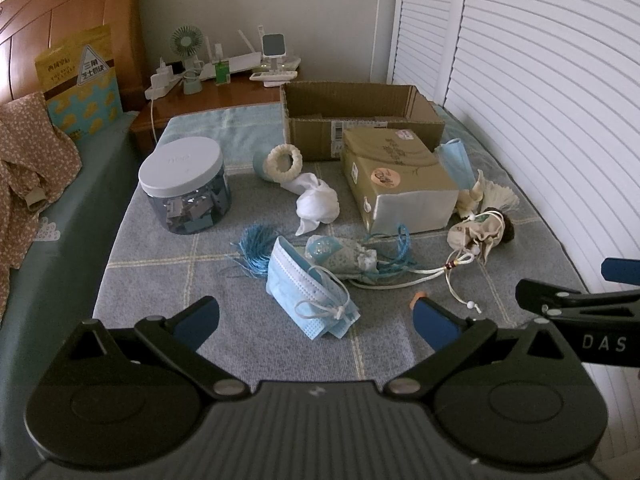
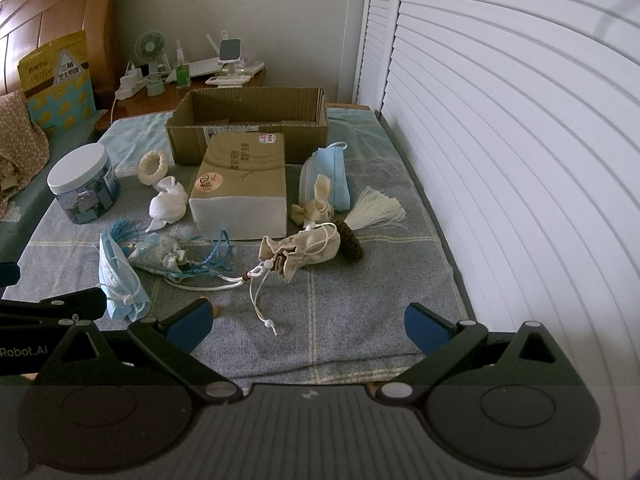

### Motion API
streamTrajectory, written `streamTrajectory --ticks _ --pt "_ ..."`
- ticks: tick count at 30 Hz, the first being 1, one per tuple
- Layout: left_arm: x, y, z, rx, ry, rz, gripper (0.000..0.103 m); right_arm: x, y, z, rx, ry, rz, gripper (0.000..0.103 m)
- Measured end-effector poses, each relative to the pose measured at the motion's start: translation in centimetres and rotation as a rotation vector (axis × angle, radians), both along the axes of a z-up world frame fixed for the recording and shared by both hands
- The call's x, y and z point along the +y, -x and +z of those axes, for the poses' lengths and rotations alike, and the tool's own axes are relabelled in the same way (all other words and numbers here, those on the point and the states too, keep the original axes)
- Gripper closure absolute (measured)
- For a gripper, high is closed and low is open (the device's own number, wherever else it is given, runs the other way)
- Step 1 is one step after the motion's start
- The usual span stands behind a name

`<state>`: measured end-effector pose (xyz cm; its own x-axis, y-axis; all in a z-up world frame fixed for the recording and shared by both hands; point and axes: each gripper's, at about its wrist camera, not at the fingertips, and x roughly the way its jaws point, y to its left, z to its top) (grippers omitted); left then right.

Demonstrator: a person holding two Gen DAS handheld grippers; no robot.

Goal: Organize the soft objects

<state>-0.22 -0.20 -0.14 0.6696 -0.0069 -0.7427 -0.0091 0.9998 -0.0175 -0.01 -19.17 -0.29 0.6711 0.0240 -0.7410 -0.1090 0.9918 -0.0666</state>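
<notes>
Soft items lie on a grey checked cloth [image 1: 172, 280]. A folded blue face mask [image 1: 308, 292] [image 2: 120, 280] sits nearest my left gripper [image 1: 316, 320], which is open and empty just in front of it. Behind it lie a blue patterned sachet with blue cords [image 1: 344, 258] [image 2: 160, 254], a white cloth bundle [image 1: 318, 202] [image 2: 168, 202] and a cream drawstring pouch [image 1: 474, 236] [image 2: 308, 246]. A second blue mask [image 2: 326, 178] and a cream tassel [image 2: 376, 208] lie further back. My right gripper [image 2: 308, 326] is open and empty, short of the pouch's cord.
An open cardboard box [image 1: 360, 112] [image 2: 248, 120] stands at the back, a tissue pack [image 1: 396, 176] [image 2: 244, 188] in front of it. A white-lidded jar [image 1: 184, 184] [image 2: 84, 184] and a cream ring [image 1: 284, 160] stand left. White louvred doors [image 2: 500, 160] close off the right side.
</notes>
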Motion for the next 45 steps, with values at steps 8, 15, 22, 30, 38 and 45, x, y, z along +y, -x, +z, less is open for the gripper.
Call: streamTrajectory --ticks 8,15,22,30,38,45 --pt "0.03 -0.05 0.04 -0.001 -0.001 -0.001 0.001 0.00 0.02 0.04 -0.002 0.001 0.000 0.000" --pt "0.09 -0.11 0.15 0.000 0.000 -0.001 0.001 -0.01 -0.01 0.11 -0.003 0.001 0.000 0.000" --pt "0.10 -0.14 0.15 -0.001 0.000 -0.001 0.001 -0.02 -0.01 0.11 -0.004 0.001 0.000 0.000" --pt "0.12 -0.12 0.31 -0.002 0.000 0.000 0.001 -0.09 -0.20 0.19 -0.005 0.003 0.000 0.000" --pt "0.13 -0.24 0.40 -0.002 0.001 0.001 0.001 -0.06 -0.37 0.32 -0.008 0.007 0.003 0.000" --pt "0.11 -0.49 0.50 -0.007 -0.002 -0.005 0.001 -0.06 -0.44 0.41 -0.013 0.008 0.003 0.000"
